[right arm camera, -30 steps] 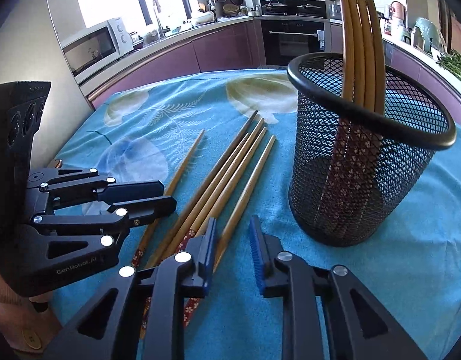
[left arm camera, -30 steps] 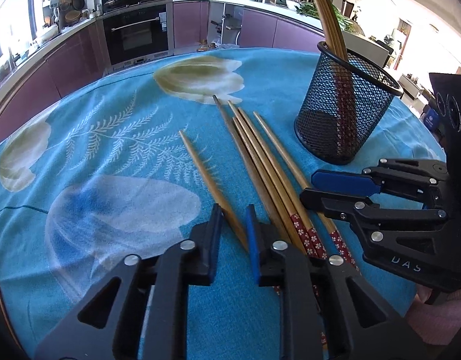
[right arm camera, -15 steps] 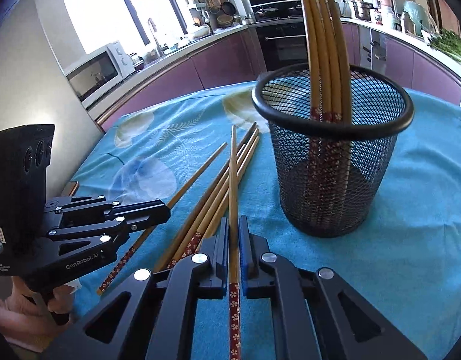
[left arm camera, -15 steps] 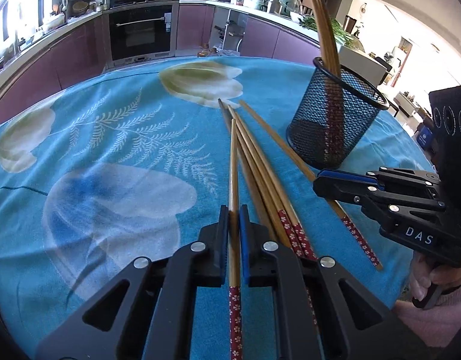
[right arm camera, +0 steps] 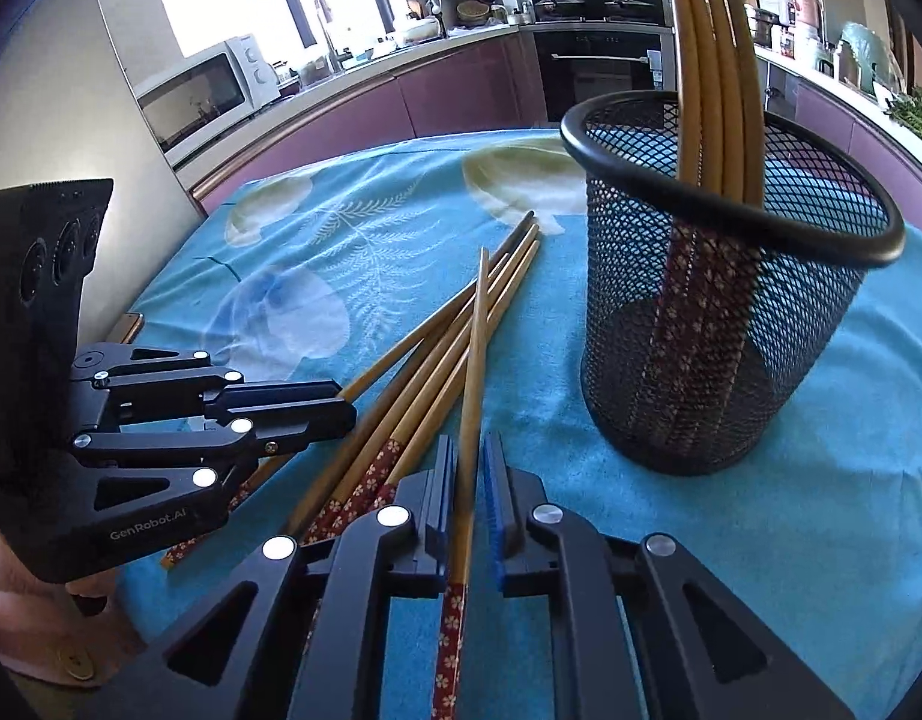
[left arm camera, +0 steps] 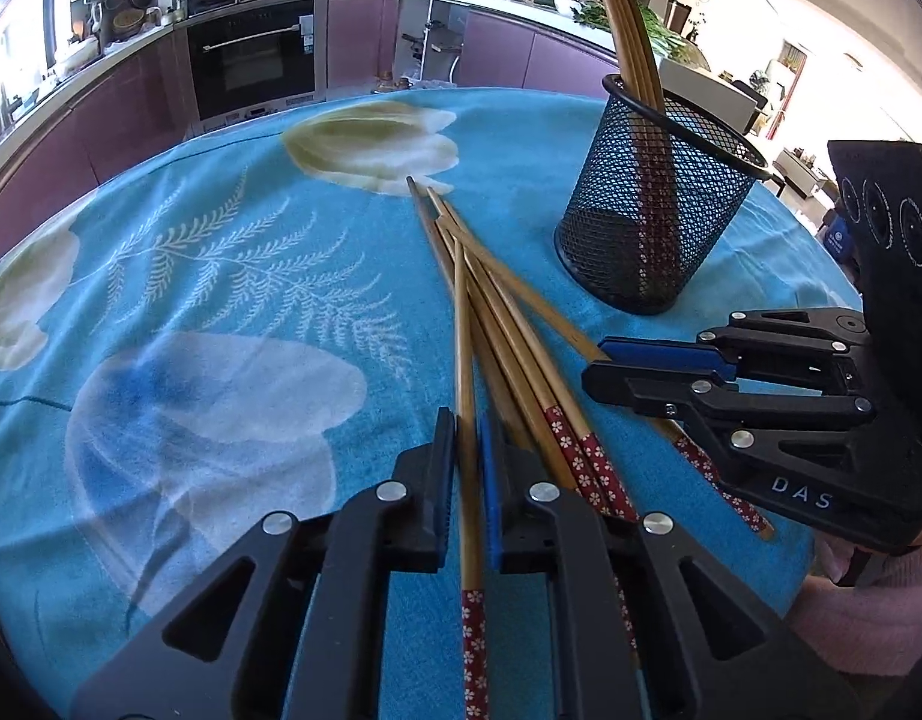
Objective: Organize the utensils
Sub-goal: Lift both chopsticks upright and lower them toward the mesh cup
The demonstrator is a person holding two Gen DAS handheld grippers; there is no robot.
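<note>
Left-held chopstick is clamped between the fingers of the left gripper, its red-patterned end pointing back at the camera and its shaft crossing over the loose chopsticks on the tablecloth. The right-held chopstick is pinched the same way in the right gripper, tip angled over the same pile. 1 s ago both sets of jaws stood apart with every stick lying flat; the grip has held since 0.5 s ago. Mesh holder stands upright just right of the pile, with stored chopsticks leaning inside. It sits closer in the right view than 0.5 s ago.
</note>
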